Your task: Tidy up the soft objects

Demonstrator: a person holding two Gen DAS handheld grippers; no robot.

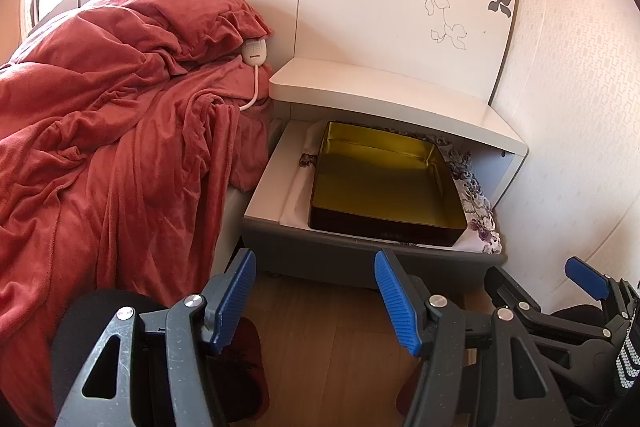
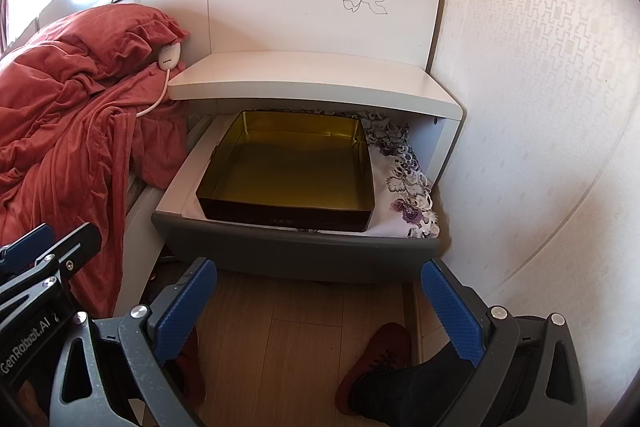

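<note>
Bedside open drawer, empty gold-lined tin on floral cloth, both hand-held grippers wide, empty

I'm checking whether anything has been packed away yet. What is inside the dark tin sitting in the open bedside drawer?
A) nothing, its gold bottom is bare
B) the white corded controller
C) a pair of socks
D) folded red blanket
A: in both views the tin in the drawer shows only its bare gold interior.
</note>
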